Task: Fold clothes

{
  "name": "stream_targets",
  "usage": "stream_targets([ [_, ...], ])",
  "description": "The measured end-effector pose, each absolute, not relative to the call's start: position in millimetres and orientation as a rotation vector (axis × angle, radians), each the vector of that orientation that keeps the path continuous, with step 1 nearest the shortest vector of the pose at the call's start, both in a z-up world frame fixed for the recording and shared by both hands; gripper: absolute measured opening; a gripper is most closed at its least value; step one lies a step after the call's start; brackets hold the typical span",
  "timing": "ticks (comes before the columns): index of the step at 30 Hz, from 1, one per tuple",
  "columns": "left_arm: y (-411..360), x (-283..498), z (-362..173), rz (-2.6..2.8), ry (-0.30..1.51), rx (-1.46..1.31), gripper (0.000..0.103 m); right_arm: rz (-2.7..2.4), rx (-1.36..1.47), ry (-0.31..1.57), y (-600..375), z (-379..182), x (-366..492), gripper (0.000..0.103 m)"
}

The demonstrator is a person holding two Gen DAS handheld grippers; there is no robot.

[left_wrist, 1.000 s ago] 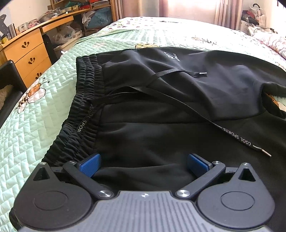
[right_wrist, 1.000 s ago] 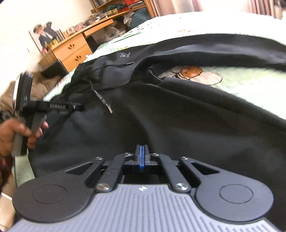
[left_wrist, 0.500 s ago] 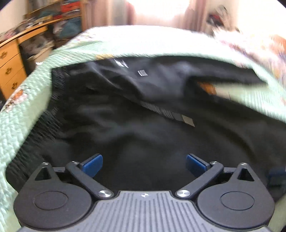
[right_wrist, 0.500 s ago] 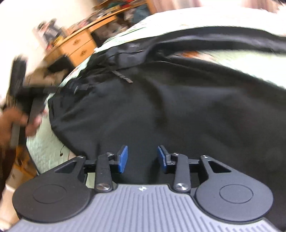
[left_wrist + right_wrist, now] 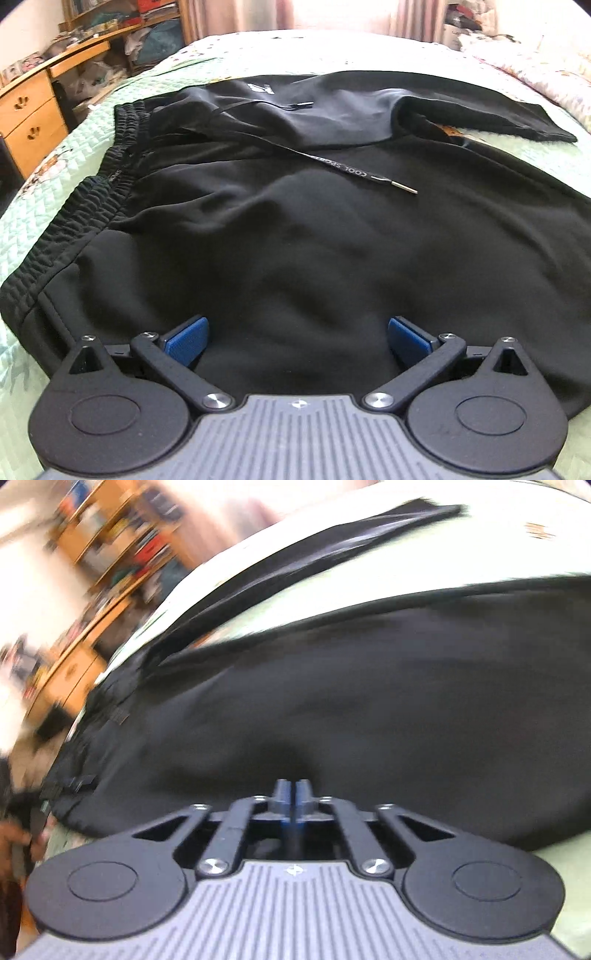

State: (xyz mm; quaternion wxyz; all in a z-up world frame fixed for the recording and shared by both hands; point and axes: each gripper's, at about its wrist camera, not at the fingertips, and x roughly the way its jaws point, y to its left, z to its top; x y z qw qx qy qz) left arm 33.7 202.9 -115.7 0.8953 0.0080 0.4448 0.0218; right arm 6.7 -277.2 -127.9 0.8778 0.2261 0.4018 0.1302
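Green quilted bed, cluttered bedroom behind. Black sweatpants spread flat across it, soft and floppy, probably best grabbed at the elastic waistband. Left gripper jaws wide, nothing held. Right gripper jaws pinched together at the fabric edge, grip unclear.

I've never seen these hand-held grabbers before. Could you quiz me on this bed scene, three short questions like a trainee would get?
1. True or false: the left tool is wide open above the black trousers.
2. The right tool is: A) open, B) shut, C) out of view?
3. What lies across the trousers, ending in a metal tip?

Key: 1 true. 2 B; whether it pinches cloth is unclear. 3 the drawstring.
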Motion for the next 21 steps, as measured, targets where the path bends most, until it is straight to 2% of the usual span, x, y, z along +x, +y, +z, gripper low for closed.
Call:
stream_targets([
  [4,194,33,-107,0.157,0.934,-0.022,0.101,0.114,0.465,0.766,-317,-122,1,0.0],
  [6,180,26,-97,0.156,0.91,-0.039,0.092,0.071,0.395,0.72,-320,-108,-8,0.018],
  [7,172,22,-92,0.14,0.895,-0.042,0.092,0.065,0.365,0.694,-321,-100,-13,0.031],
  [8,158,17,-87,0.107,0.877,-0.03,0.092,0.063,0.354,0.683,-322,-96,-18,0.036],
  [12,97,11,-86,-0.027,0.869,0.057,0.097,0.05,0.343,0.702,-342,-111,-21,0.037],
  [13,85,15,-94,-0.039,0.894,0.081,0.097,0.047,0.346,0.707,-349,-120,-18,0.033],
  [15,65,21,-110,-0.03,0.91,0.127,0.103,0.041,0.346,0.684,-363,-132,-12,0.014],
  [16,65,24,-110,-0.016,0.911,0.11,0.103,0.011,0.348,0.682,-370,-133,-8,0.0],
  [18,65,28,-110,0.011,0.912,0.076,0.103,-0.025,0.395,0.671,-382,-126,-5,0.0],
  [19,65,28,-109,0.02,0.918,0.077,0.103,-0.028,0.367,0.646,-380,-117,-7,0.01],
  [21,61,26,-106,0.038,0.923,0.089,0.101,-0.016,0.318,0.622,-381,-111,-6,0.012],
])
